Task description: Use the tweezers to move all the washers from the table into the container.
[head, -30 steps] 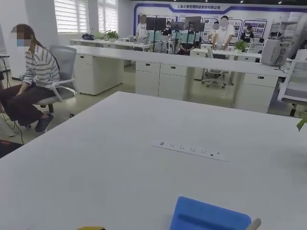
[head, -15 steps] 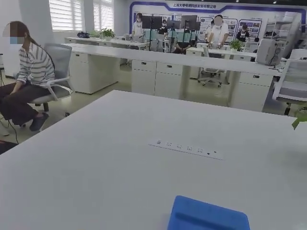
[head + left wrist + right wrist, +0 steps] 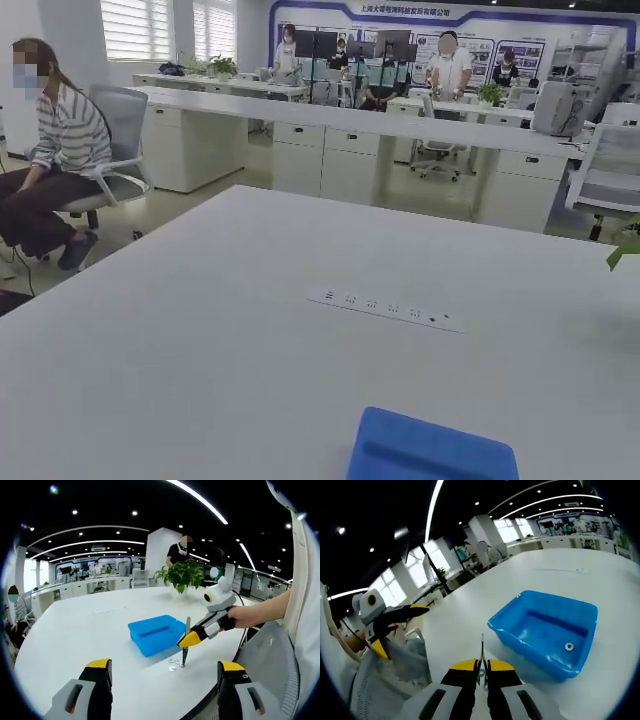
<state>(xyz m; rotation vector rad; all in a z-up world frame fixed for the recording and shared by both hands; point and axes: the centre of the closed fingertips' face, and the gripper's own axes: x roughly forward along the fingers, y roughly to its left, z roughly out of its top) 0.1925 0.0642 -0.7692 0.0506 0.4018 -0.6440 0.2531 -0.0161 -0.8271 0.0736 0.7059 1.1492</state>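
Toward five o'clock from the blue container (image 3: 152, 647), the right claw (image 3: 481, 669), clamped on tweezers (image 3: 481, 654), should nip washers (image 3: 173, 662) singly by the rim; left claw (image 3: 164, 666) gapes empty.

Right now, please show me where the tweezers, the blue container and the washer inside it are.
tweezers (image 3: 184, 656), left gripper view, lower shaft near the tip.
container (image 3: 157, 646), left gripper view, its front wall.
washer (image 3: 569, 646), right gripper view, the ring itself, lying on the container's floor.
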